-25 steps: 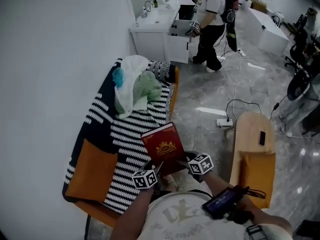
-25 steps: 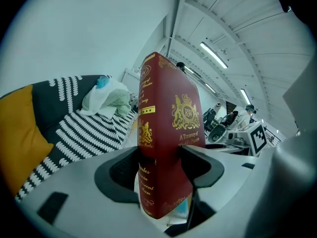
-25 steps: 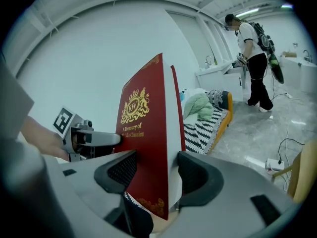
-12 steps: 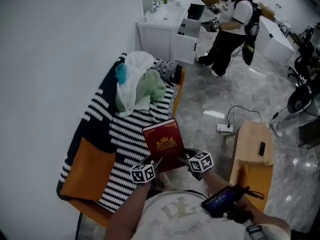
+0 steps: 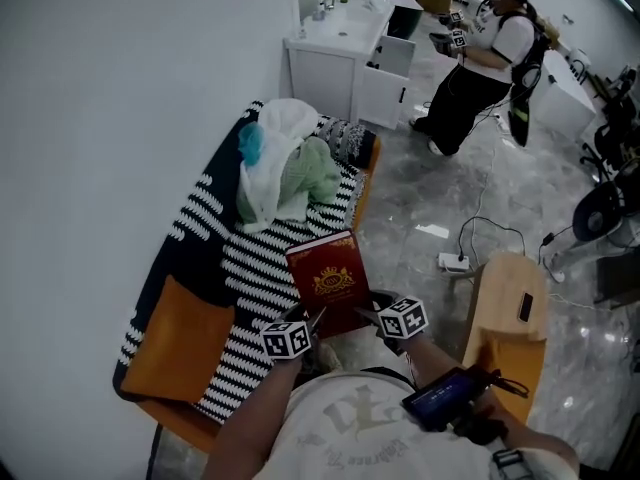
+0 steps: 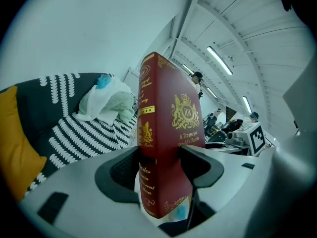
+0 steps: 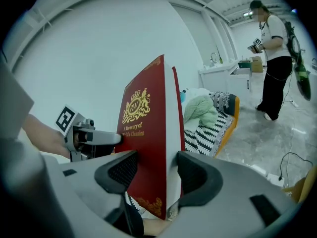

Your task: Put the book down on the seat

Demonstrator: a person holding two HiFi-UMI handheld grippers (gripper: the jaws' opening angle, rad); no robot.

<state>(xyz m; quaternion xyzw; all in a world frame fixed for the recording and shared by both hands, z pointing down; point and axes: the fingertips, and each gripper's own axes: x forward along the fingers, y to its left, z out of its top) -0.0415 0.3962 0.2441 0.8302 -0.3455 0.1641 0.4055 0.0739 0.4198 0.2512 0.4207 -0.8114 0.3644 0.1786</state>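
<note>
Two grippers share one load: the left gripper (image 6: 158, 168) has its jaws pressed onto both covers at the spine side of the red book (image 6: 166, 113); the right gripper (image 7: 152, 175) is clamped the same way at the page-edge side, with no slack showing between pad and cover. The book rises out of both grips, held in the air low in front of the person. Just ahead of the grippers and lower lies the sofa (image 5: 352, 200) under its striped cover (image 5: 250, 268); a pile of cloth (image 5: 285, 168) sits farther ahead at the far end. The carry looks nearly over and the lowering not yet begun. Next the book needs tipping flat and bringing down onto the bare stripes short of the pile; then both grips should release together.
</note>
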